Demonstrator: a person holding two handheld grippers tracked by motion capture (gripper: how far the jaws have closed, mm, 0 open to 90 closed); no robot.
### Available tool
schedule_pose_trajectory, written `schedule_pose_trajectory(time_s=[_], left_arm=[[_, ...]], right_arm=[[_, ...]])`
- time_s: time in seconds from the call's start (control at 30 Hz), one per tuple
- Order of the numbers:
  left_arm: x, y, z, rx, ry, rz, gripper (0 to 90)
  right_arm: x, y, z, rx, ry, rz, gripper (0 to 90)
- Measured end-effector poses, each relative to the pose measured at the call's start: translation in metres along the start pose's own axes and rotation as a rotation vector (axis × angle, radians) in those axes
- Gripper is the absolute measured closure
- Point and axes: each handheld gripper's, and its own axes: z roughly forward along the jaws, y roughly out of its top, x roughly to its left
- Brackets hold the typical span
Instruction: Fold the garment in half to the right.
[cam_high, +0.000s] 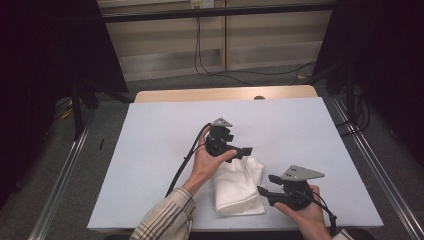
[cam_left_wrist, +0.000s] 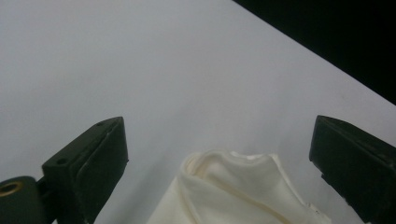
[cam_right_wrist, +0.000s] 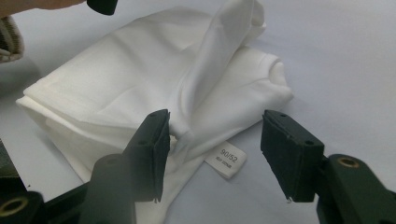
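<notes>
White cloth (cam_high: 236, 187), folded into a thick bundle, lying on the pale counter (cam_high: 150, 150) near its front edge, between the two hands and slightly nearer the right one. Long axis running roughly from the counter's front edge away toward its middle, with a raised, crumpled fold at the far end. Left tongs (cam_high: 245, 151) hovering over that far end, pointing toward the right; in the left gripper view, standing wide apart with the cloth's peak (cam_left_wrist: 233, 186) rising between them and touching neither pad. Right tongs (cam_high: 265, 186) sitting just beside the cloth's right edge, pointing left at it; in the right gripper view, standing part-way apart (cam_right_wrist: 212, 154) astride a loose flap, with a small sewn label (cam_right_wrist: 226, 158) lying flat below, pads apparently not pressing on fabric. Judging the right hand as the closer for a pinch on the near edge. Lying hidden: the underside and inner layers of the bundle; label print too small to read with certainty.
</notes>
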Motion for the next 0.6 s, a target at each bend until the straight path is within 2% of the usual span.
schedule_pose_trajectory(time_s=[0.17,0.27,0.37,0.47,0.6], left_arm=[[0.003,0.0,-0.008,-0.022,0.019,0.004,3.5],[0.004,-0.004,-0.013,-0.022,0.034,0.027,3.6],[0.005,-0.007,-0.02,-0.032,0.07,0.033,4.7],[0.007,-0.009,-0.025,-0.015,0.117,0.048,5.3],[0.007,-0.012,-0.024,0.001,0.133,0.07,6.9]], right_arm=[[0.0,0.0,-0.001,-0.004,0.001,-0.007,40.6],[0.0,-0.001,-0.004,-0.007,-0.001,0.002,39.2],[-0.002,-0.003,-0.008,-0.015,-0.005,0.009,38.2],[-0.004,-0.003,-0.01,-0.026,-0.014,0.019,37.2],[-0.005,-0.002,-0.01,-0.027,-0.016,0.021,36.3]])
